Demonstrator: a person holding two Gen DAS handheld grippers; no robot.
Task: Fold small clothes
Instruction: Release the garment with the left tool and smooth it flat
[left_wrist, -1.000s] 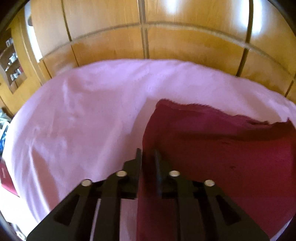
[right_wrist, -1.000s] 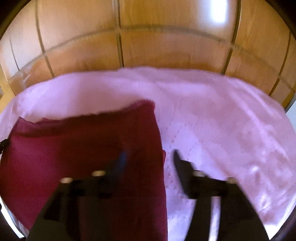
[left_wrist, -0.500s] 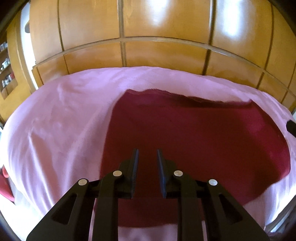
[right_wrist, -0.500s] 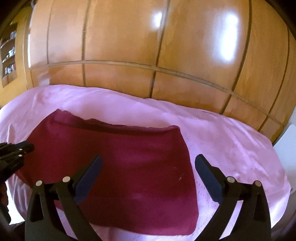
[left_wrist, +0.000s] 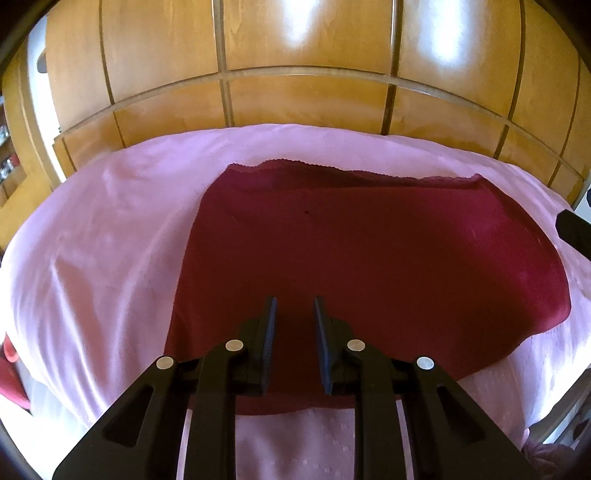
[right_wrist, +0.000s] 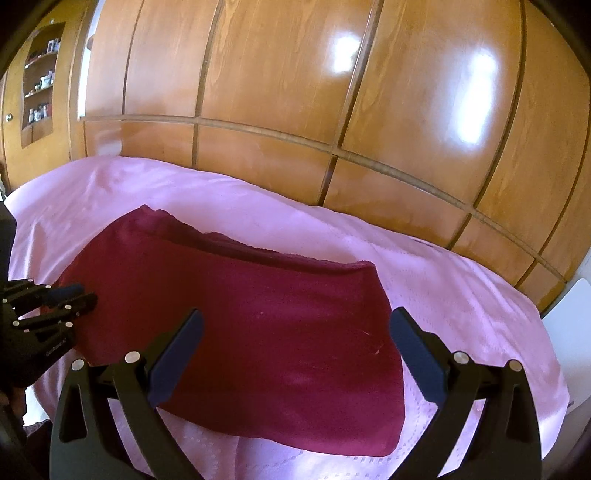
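Beyond the maroon cloth (left_wrist: 369, 251) lying on my pink sheet (left_wrist: 103, 236), wooden wardrobe doors (right_wrist: 295, 92) are looming; both the left gripper (left_wrist: 293, 302) and right gripper (right_wrist: 295, 321) are hovering released, gripping nothing.

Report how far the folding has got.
Done: the dark red cloth lies spread on the pink sheet, its far edge doubled in a narrow band. In hand: nothing; the left gripper and right gripper hang open above it. Left: the main folds.

Maroon cloth (right_wrist: 258, 332) flat on pink bedsheet (right_wrist: 461, 295), right gripper (right_wrist: 295, 343) fingers (right_wrist: 413, 347) spread wide
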